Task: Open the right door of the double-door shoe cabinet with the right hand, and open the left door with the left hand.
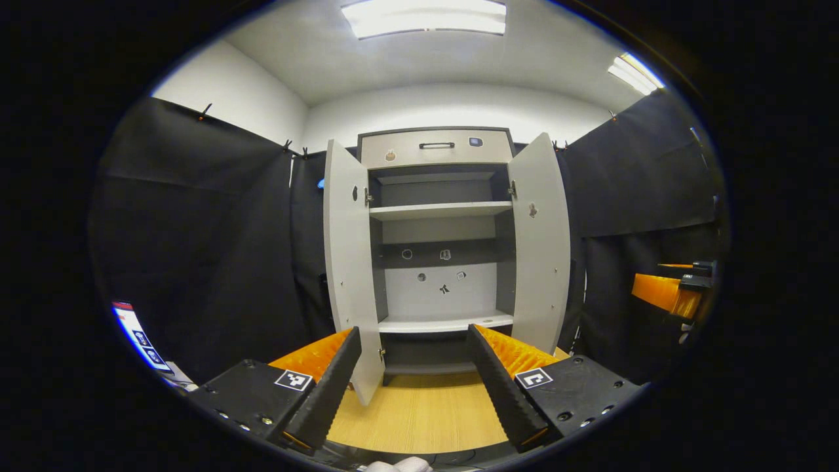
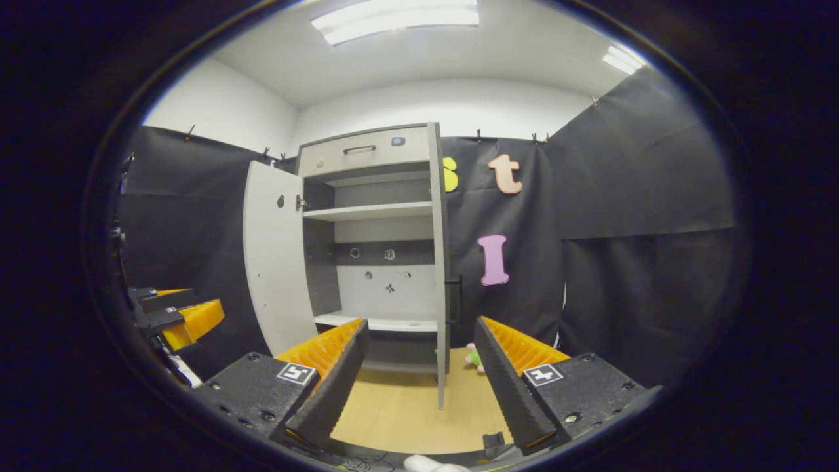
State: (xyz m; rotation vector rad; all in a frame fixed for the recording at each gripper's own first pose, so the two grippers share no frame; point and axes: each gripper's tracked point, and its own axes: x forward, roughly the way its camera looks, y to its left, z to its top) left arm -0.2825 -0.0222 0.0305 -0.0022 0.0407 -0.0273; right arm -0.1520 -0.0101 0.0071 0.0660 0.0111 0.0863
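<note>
The shoe cabinet (image 1: pixel 436 255) is standing straight ahead in the left gripper view, both doors swinging wide, left tongs (image 1: pixel 414 377) gaping empty. In the right gripper view, the right door (image 2: pixel 442 262) is showing edge-on between the spread, empty right tongs (image 2: pixel 419 380).

Left gripper view: faces the shoe cabinet (image 1: pixel 436 255) head-on from low over the wooden floor (image 1: pixel 419 413), at moderate distance. Right gripper view: stands further right, looking obliquely leftward into it. Both share the cabinet's open interior and shelves.
</note>
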